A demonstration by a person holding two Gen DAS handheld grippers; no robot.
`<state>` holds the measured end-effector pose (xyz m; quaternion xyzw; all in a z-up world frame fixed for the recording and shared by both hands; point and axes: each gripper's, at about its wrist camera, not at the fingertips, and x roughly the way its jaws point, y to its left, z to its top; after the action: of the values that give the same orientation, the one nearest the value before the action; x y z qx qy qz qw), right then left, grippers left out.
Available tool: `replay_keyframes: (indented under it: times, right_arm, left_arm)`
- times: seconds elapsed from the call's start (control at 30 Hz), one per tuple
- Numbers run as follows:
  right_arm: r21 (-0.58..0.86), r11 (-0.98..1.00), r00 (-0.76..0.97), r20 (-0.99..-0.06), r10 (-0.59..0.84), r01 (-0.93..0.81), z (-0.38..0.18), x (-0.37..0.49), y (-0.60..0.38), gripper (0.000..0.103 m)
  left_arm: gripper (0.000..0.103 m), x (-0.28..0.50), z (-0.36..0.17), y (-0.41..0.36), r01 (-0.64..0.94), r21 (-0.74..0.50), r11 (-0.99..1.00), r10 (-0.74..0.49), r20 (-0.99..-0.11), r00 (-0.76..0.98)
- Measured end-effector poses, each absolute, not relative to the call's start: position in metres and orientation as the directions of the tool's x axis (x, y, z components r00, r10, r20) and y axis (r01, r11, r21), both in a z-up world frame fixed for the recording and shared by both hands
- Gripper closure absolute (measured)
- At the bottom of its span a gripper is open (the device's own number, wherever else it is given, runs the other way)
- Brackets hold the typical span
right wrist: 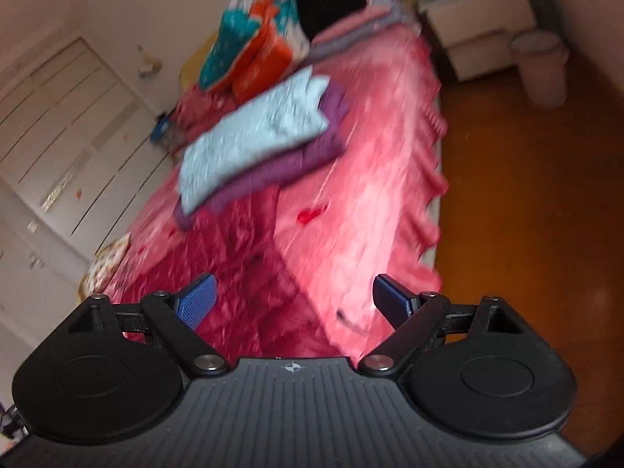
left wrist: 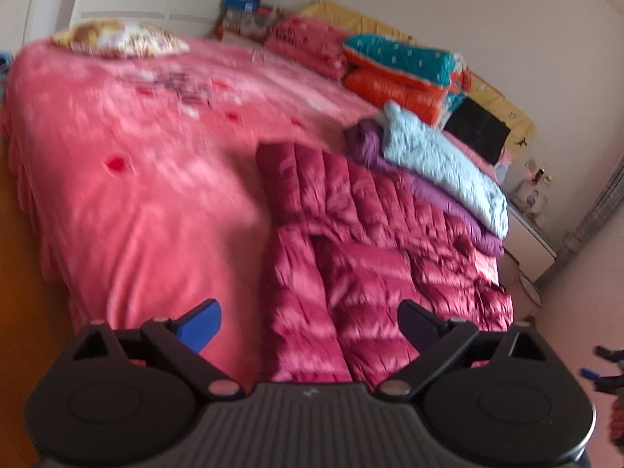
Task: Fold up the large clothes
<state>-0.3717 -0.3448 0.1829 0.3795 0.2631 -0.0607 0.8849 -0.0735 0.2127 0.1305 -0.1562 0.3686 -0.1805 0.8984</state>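
Both grippers, the left gripper (left wrist: 310,325) and the right gripper (right wrist: 294,300), are spread wide and hold nothing above the crimson quilted jacket (left wrist: 374,241). It lies on the pink bed (left wrist: 128,179), long axis running away toward the folded stack (left wrist: 440,160). I would pinch both near corners together, evenly.

Magenta quilted jacket (left wrist: 370,241) lies on a pink bedspread (left wrist: 136,163) under pale-blue (left wrist: 436,156) and purple garments (left wrist: 448,202).

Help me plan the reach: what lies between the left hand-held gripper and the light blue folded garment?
In the left wrist view, the crimson puffer jacket spreads from the left hand-held gripper up to the light blue folded garment, which rests on a purple one.
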Motion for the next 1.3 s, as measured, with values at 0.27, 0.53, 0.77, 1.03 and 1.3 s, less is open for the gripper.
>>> replay_keyframes:
  times: [0.27, 0.53, 0.77, 1.03, 1.3]
  right_arm:
    - [0.678, 0.643, 0.703, -0.648, 0.294, 0.356, 0.104, -0.311, -0.33, 0.0]
    - [0.696, 0.622, 0.659, -0.66, 0.36, 0.358, 0.077, -0.266, -0.337, 0.0]
    - [0.762, 0.586, 0.585, -0.616, 0.528, 0.275, 0.048, -0.24, -0.33, 0.0]
    - [0.781, 0.588, 0.491, -0.605, 0.626, 0.213, 0.045, -0.234, -0.314, 0.0]
    - [0.711, 0.702, 0.471, -0.636, 0.611, 0.05, 0.074, -0.232, -0.276, 0.002]
  left_arm:
    - [0.006, -0.066, 0.093, 0.189, 0.215, -0.504, 0.836, -0.533, -0.658, 0.531]
    - [0.006, -0.062, 0.075, 0.186, 0.191, -0.469, 0.862, -0.498, -0.716, 0.489]
    - [0.006, -0.056, 0.059, 0.18, 0.193, -0.487, 0.852, -0.521, -0.747, 0.413]
    - [0.005, -0.054, 0.05, 0.166, 0.239, -0.469, 0.85, -0.526, -0.768, 0.365]
    - [0.006, -0.056, 0.05, 0.161, 0.26, -0.429, 0.865, -0.499, -0.787, 0.363]
